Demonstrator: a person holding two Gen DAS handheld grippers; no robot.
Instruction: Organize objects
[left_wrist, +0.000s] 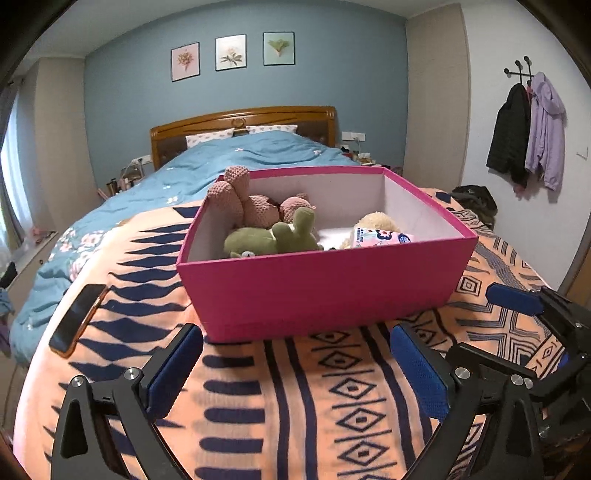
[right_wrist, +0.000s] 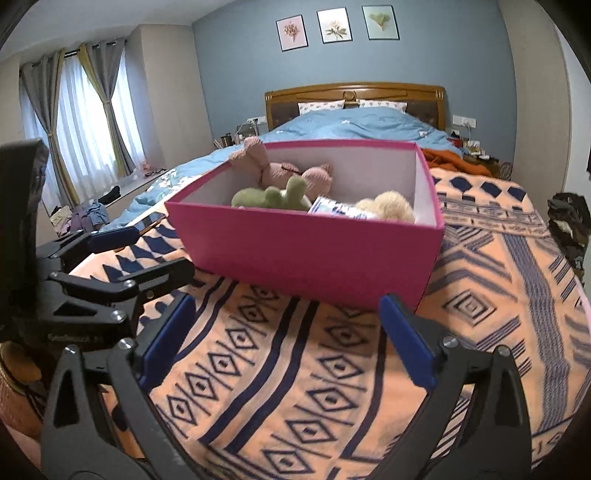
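Observation:
A pink box (left_wrist: 317, 288) (right_wrist: 306, 254) stands on the orange patterned blanket (left_wrist: 295, 398) (right_wrist: 295, 369). Inside lie a pink knitted plush (left_wrist: 255, 199) (right_wrist: 284, 171), a green plush (left_wrist: 277, 236) (right_wrist: 273, 197), a cream plush (left_wrist: 376, 221) (right_wrist: 391, 206) and a printed packet (left_wrist: 376, 236) (right_wrist: 336, 210). My left gripper (left_wrist: 295, 354) is open and empty, just short of the box's near wall. My right gripper (right_wrist: 288, 325) is open and empty, also just short of the box. In each view the other gripper shows at the side, the right one (left_wrist: 524, 299) and the left one (right_wrist: 122, 240).
A phone (left_wrist: 77, 317) (right_wrist: 149, 220) lies on the blanket left of the box. A blue duvet (left_wrist: 236, 158) covers the bed beyond, up to the wooden headboard (left_wrist: 243, 118). Coats (left_wrist: 528, 129) hang on the right wall. Curtains (right_wrist: 85, 122) and floor clutter are at the left.

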